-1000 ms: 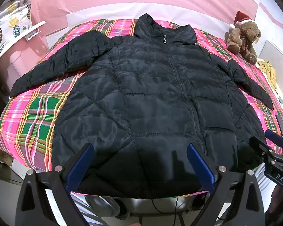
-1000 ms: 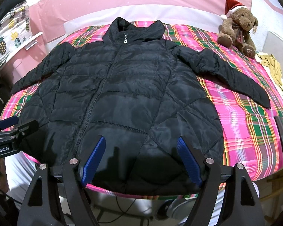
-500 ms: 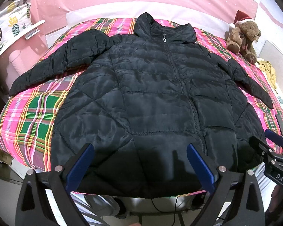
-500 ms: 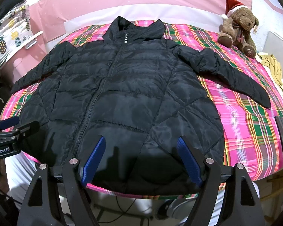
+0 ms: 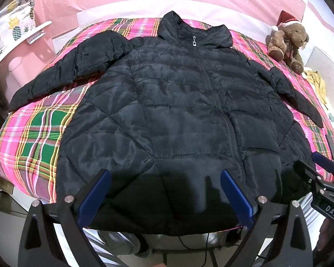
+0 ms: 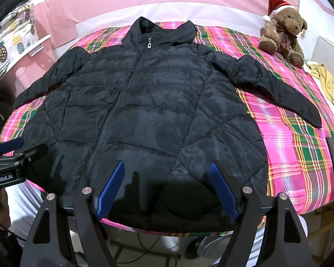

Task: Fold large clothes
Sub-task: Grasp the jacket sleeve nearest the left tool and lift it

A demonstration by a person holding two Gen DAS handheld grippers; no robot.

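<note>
L gripper (image 5: pixel 164 173) w/ blue-padded fingers spread wide, empty, hovering just over near hem of black quilted puffer jacket (image 5: pixel 178 111). R gripper (image 6: pixel 167 166) likewise spread, empty, above hem on other side of zip. Jacket lies flat ahead of both, front up, zipped, collar far end, sleeves out to each side, on pink-green plaid cloth (image 6: pixel 300 133). Brown teddy bear in red Santa hat (image 6: pixel 282 29) far ahead-right of R gripper.

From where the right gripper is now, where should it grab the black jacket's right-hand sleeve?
Grip the sleeve at its cuff, coming from the outer right side. It lies flat, angled outward on the plaid cloth, free of the body, so the tip lifts and folds inward easily.
</note>
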